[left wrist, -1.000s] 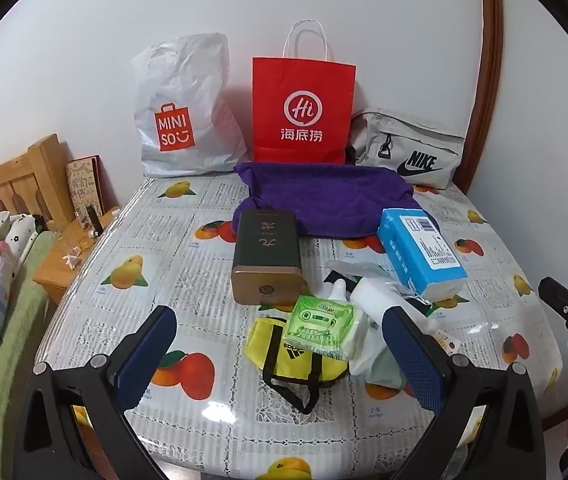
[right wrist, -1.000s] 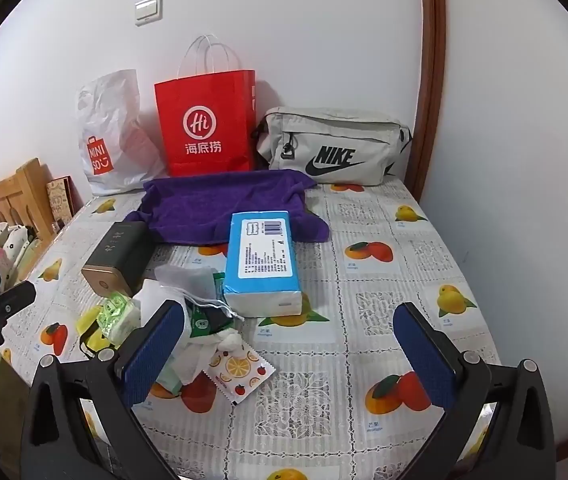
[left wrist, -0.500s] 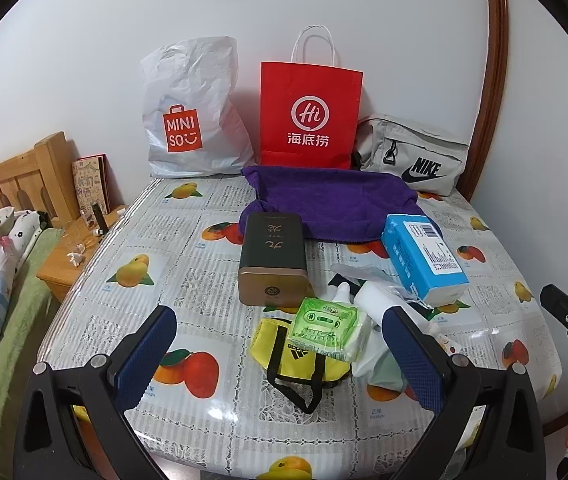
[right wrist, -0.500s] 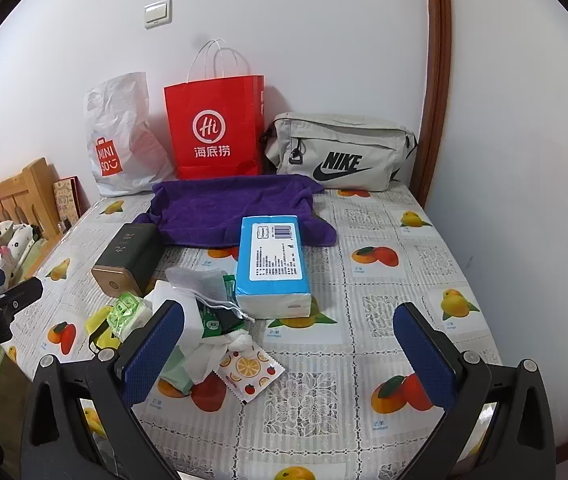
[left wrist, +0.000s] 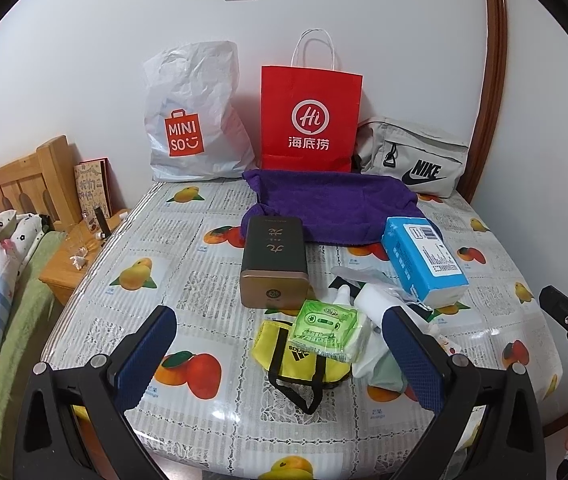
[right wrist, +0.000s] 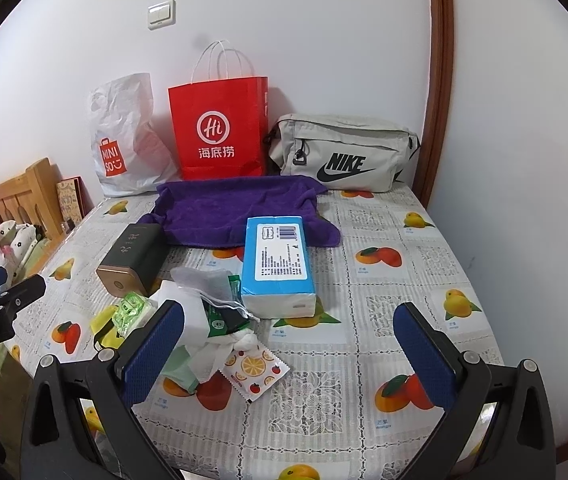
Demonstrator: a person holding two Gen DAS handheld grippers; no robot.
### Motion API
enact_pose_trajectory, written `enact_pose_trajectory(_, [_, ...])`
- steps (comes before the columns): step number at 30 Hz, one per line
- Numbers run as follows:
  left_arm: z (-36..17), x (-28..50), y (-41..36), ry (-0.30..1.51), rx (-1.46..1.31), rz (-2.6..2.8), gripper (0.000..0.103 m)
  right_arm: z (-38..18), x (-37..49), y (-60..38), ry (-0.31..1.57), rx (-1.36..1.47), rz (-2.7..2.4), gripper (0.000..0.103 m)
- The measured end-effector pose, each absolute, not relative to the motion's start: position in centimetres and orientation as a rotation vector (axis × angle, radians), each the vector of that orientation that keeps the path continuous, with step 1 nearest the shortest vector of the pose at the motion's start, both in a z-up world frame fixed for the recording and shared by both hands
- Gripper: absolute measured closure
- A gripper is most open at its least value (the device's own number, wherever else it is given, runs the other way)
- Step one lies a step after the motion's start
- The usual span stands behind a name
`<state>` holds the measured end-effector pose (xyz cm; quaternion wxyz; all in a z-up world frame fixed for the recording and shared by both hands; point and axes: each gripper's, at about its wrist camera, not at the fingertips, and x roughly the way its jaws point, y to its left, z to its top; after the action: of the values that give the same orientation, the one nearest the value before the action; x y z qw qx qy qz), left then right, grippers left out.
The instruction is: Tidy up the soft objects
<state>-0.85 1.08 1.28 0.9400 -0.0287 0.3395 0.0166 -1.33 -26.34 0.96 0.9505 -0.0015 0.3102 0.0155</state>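
Note:
A purple towel (left wrist: 332,208) lies at the back of the table, also in the right wrist view (right wrist: 239,210). A blue tissue pack (left wrist: 424,264) (right wrist: 277,264) lies in front of it. A green wet-wipe pack (left wrist: 328,328) rests on a yellow Adidas pouch (left wrist: 300,360), beside a heap of white and green soft packets (right wrist: 211,320). My left gripper (left wrist: 284,360) is open and empty, hovering near the pouch. My right gripper (right wrist: 288,360) is open and empty over the table's front, right of the heap.
A dark box with a gold end (left wrist: 275,264) lies mid-table. A white Miniso bag (left wrist: 191,132), a red paper bag (left wrist: 310,120) and a grey Nike bag (left wrist: 416,156) stand against the wall. A bed and wooden nightstand (left wrist: 71,264) are at the left.
Both grippers have drawn back and risen slightly, so the table's objects sit lower and smaller in view. Both stay open and empty.

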Motion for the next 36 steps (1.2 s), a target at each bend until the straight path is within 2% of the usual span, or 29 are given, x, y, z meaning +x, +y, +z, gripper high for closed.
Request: enact_pose_trajectory(36, [2.15,-1.17,1.14,0.681,-0.053,0.038,0.0,1.3,-1.63,-26.37,0.622,0.004,0.039,0.0])
